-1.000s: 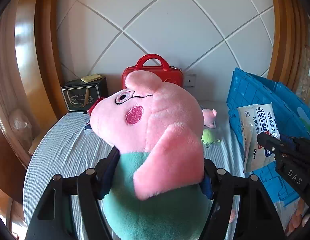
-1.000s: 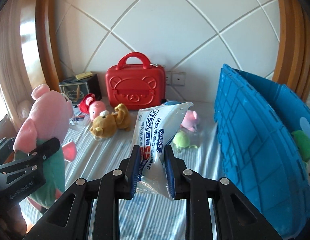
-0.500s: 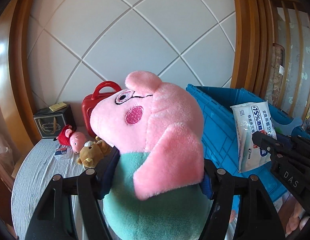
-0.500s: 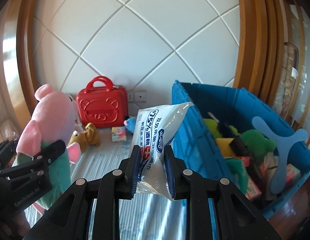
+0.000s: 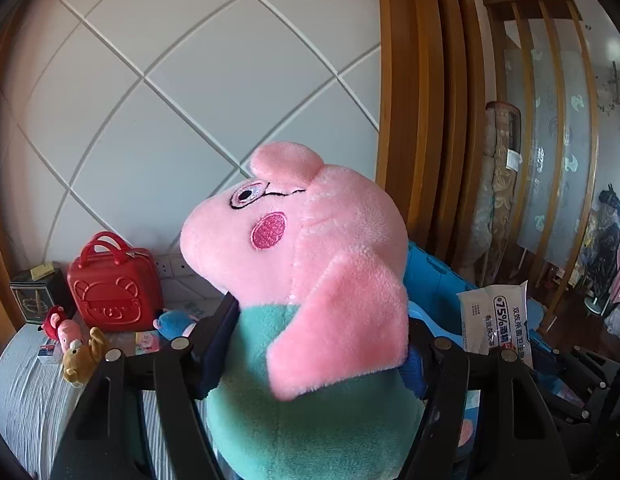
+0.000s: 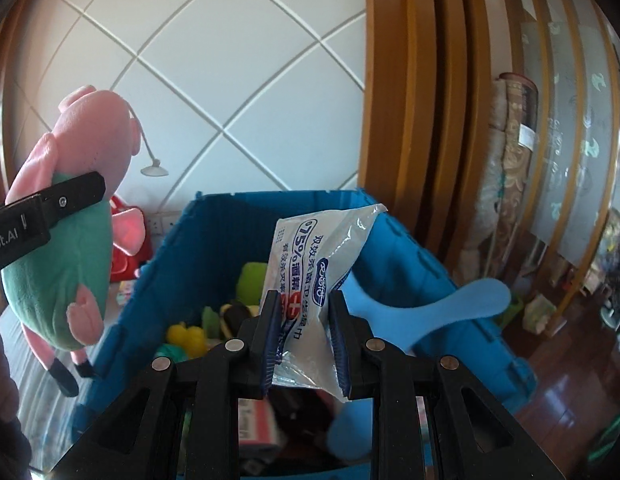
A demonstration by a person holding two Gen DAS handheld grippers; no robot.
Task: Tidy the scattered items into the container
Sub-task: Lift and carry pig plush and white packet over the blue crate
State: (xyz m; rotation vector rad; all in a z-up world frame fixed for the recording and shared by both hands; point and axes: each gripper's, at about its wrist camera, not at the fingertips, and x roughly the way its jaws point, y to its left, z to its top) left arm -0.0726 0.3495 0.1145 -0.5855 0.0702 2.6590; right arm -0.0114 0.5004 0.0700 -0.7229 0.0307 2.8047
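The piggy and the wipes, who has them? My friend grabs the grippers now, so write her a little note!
Left gripper: jaws clamped on the pink pig plush, carried beside the blue bin.
Right gripper: jaws pinching the wipes pack over the open bin.
Done: several toys are in the bin.
Left: drop both in, then fetch the brown bear, small red-dressed pig and blue plush by the red case.

The left gripper (image 5: 315,344) has its jaws clamped around the pink pig plush (image 5: 310,280).
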